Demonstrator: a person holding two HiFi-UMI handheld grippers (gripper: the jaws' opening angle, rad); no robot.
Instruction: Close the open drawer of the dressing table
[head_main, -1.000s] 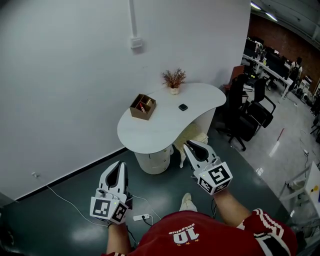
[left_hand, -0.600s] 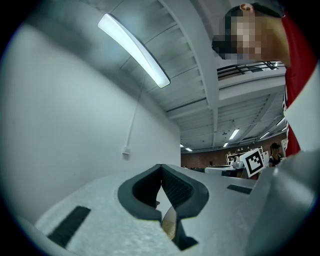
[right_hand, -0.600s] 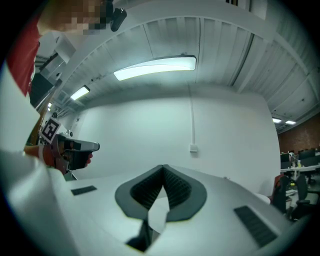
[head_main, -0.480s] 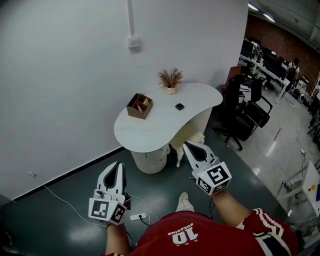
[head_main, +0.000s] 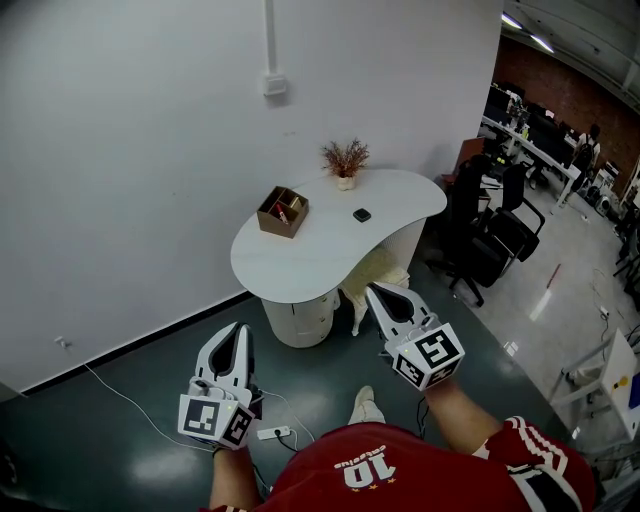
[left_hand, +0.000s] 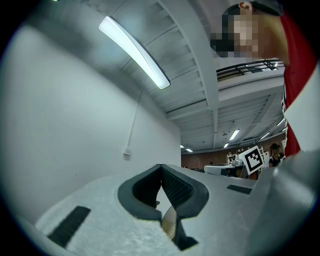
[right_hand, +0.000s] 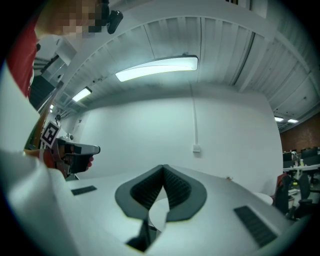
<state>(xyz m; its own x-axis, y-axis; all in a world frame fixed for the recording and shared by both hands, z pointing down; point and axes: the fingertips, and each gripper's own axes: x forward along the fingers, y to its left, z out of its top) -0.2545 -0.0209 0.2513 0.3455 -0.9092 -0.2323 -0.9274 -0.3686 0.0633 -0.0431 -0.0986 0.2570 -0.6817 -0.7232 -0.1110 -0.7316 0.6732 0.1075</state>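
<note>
The white dressing table stands against the wall, ahead of both grippers. Its round drawer pedestal sits under the left end; from here I cannot tell how far any drawer stands out. On top are a wooden box, a dried plant and a small black object. My left gripper hovers over the floor short of the pedestal, shut and empty. My right gripper is held near the table's front, shut with nothing in it.
A cream stool is tucked under the table's right part. Black office chairs stand to the right. A power strip with its cable lies on the dark floor near my shoe.
The head view swayed a little to one side and back. Both grippers keep their places.
</note>
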